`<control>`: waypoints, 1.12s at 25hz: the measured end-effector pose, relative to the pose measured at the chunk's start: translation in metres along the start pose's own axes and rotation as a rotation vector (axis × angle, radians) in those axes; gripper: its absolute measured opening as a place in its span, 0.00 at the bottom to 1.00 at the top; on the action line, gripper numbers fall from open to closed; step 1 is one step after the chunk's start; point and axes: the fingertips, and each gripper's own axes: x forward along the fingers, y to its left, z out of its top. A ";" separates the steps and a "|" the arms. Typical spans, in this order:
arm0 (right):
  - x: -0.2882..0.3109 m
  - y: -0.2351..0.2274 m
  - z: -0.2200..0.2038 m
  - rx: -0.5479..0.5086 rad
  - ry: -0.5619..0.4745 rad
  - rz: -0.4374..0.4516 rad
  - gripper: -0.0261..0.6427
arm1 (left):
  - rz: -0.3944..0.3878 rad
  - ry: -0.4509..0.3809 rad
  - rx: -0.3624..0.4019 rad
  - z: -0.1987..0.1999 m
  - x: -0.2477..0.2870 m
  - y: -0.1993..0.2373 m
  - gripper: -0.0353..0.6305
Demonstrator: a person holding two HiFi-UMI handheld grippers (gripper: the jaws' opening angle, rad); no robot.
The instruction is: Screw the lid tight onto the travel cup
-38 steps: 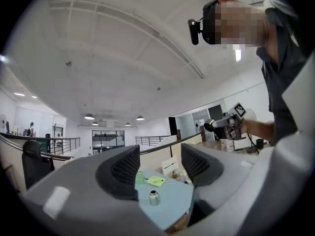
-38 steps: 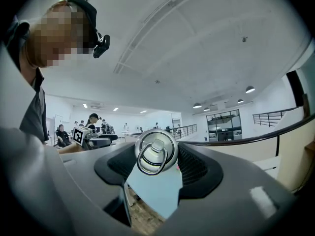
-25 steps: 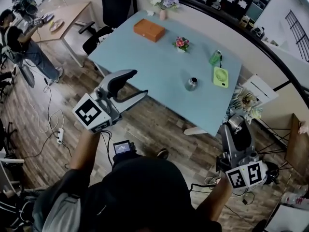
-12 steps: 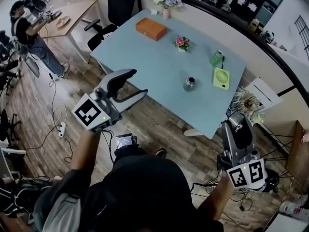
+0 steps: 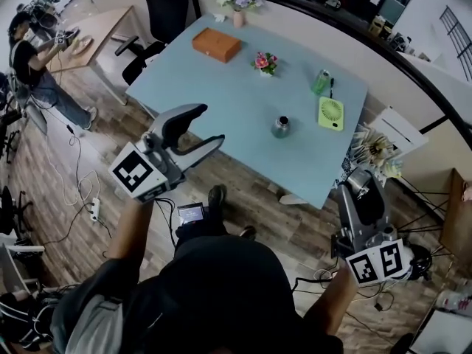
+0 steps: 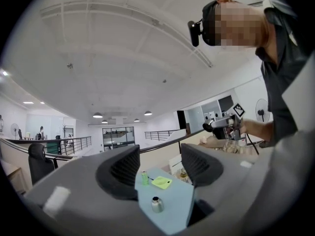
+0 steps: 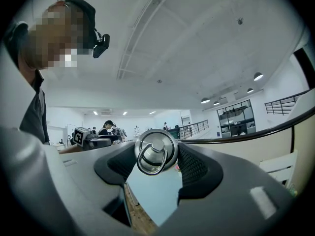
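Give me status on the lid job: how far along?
Done: the lid is clamped in the right gripper. In hand: the approach; the cup stands uncapped on the table ahead. To do: hold it with the open left gripper, screw lid tight.

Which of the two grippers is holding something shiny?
The right gripper, shut on the round silver lid with a ring. The left gripper is open, with nothing between its jaws.
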 end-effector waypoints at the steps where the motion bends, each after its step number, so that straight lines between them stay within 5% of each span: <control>1: 0.001 -0.001 0.000 -0.001 -0.001 -0.013 0.43 | -0.012 -0.008 0.000 -0.001 0.004 0.004 0.52; 7: 0.015 -0.006 -0.001 -0.002 -0.012 -0.100 0.43 | -0.128 -0.069 0.003 -0.002 0.033 0.027 0.52; 28: 0.115 -0.010 -0.008 0.012 0.027 -0.317 0.43 | -0.374 -0.061 -0.046 -0.044 0.115 0.137 0.52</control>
